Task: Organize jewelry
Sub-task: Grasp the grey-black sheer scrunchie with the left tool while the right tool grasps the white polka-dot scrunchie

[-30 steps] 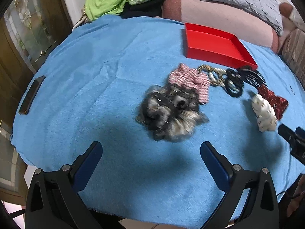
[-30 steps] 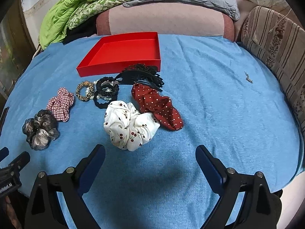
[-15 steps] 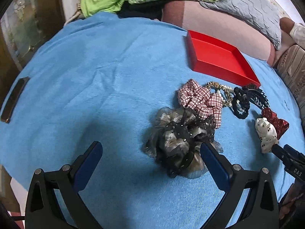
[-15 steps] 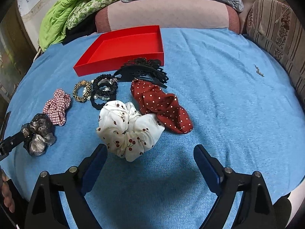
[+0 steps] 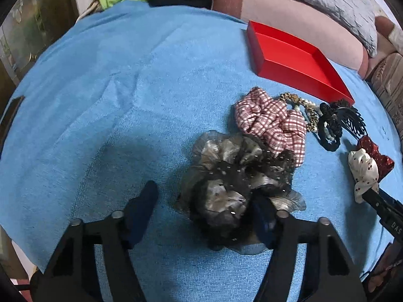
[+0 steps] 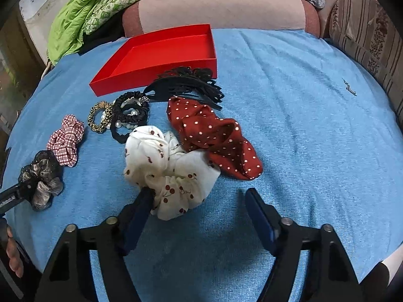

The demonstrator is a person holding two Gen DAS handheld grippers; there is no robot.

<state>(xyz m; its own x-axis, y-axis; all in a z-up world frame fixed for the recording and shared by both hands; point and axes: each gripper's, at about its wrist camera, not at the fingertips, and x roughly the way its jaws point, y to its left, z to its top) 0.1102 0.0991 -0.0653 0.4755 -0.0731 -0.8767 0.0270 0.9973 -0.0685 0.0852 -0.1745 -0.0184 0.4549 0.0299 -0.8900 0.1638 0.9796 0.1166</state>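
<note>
Left wrist view: the left gripper (image 5: 204,201) stands spread around the grey-black organza scrunchie (image 5: 234,181) on the blue cloth (image 5: 100,100), its right finger touching; the right gripper (image 6: 199,201) gapes beside the white cherry-print scrunchie (image 6: 168,168).

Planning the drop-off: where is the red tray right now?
The red tray sits at the far side of the blue cloth, just behind the black hair claw.
</note>
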